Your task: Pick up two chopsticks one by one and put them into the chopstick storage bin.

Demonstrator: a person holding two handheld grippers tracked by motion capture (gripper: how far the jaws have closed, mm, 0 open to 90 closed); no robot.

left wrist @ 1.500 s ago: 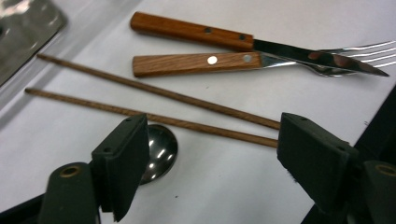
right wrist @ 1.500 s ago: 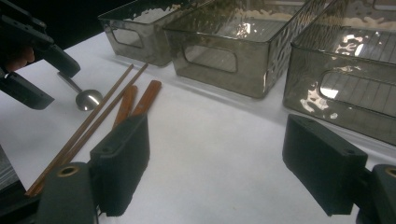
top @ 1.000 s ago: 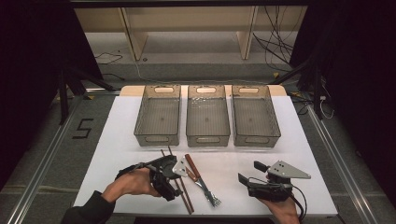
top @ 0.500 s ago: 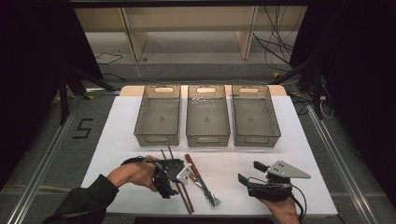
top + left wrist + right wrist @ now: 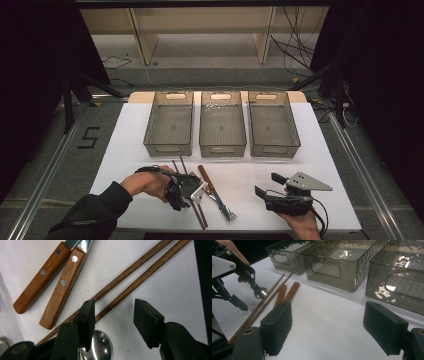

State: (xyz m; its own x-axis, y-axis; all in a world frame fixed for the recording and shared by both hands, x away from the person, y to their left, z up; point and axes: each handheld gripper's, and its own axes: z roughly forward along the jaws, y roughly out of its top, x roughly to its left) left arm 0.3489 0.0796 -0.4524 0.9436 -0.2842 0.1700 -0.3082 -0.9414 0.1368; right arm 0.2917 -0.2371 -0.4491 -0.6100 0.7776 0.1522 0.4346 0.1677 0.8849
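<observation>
Two dark wooden chopsticks (image 5: 199, 216) (image 5: 140, 265) lie side by side on the white table (image 5: 125, 150). Beside them lie two wood-handled pieces of cutlery (image 5: 206, 177) (image 5: 65, 287), one of them a fork (image 5: 227, 214). My left gripper (image 5: 182, 192) (image 5: 116, 317) hangs low over the chopsticks, and its jaws have just been closing. They still stand apart: one chopstick runs through the gap and the other passes under the left jaw, with no pad pressing on either. A metal spoon bowl (image 5: 98, 347) (image 5: 260, 293) shows under that jaw. My right gripper (image 5: 267, 184) (image 5: 330, 327) rests open at the front right, with nothing between its jaws.
Three clear grey bins stand in a row at the back of the table: left (image 5: 167, 148), middle (image 5: 222, 150), right (image 5: 275, 150). The table's front edge runs just behind both hands. Cables and a wooden shelf frame lie beyond the table.
My left hand has shifted slightly right and up the table over the chopsticks, and its gripper has turned so its white plate shows. The right gripper has stayed put.
</observation>
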